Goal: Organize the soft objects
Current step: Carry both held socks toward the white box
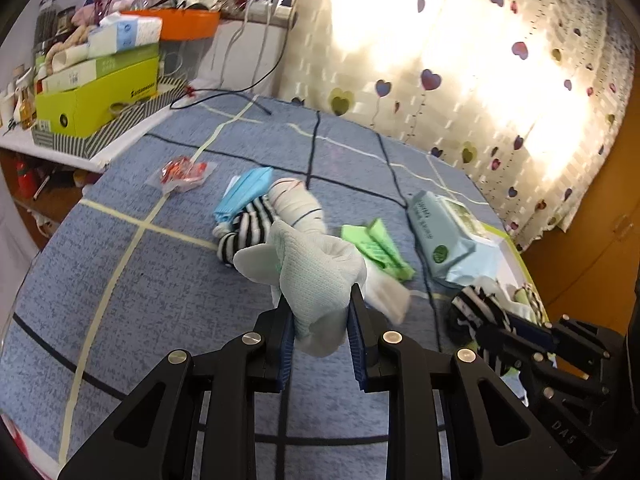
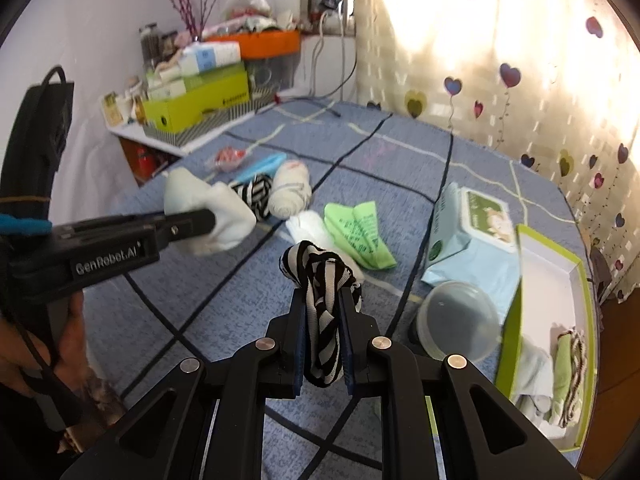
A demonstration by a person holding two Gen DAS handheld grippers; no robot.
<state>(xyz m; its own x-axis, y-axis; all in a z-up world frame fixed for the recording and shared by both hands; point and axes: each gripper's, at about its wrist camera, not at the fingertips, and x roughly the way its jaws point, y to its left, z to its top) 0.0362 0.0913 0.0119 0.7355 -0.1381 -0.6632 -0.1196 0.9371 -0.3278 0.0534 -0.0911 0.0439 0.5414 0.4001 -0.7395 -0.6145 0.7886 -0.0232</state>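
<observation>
My left gripper [image 1: 320, 298] is shut on a pale mint-white sock [image 1: 316, 264], held up above the blue checked bedspread [image 1: 160, 280]. In the right wrist view the same gripper [image 2: 210, 220] comes in from the left with the pale sock [image 2: 200, 200]. My right gripper [image 2: 322, 296] is shut on a balled black-and-white striped sock [image 2: 316, 268], also lifted off the bed; the left wrist view shows it at lower right [image 1: 492, 320]. Another striped sock [image 2: 256, 192] and a rolled white sock [image 2: 290, 188] lie together mid-bed. A green-rimmed box [image 2: 510, 344] at the right holds folded socks.
A wipes pack [image 2: 472, 240], a green packet [image 2: 356, 232], a flat white cloth [image 2: 308, 228] and a clear plastic tub [image 2: 456, 320] lie near the box. A blue pack [image 1: 244, 192] and a red packet [image 1: 182, 170] sit farther back. A cluttered shelf [image 1: 100, 96] borders the bed's left.
</observation>
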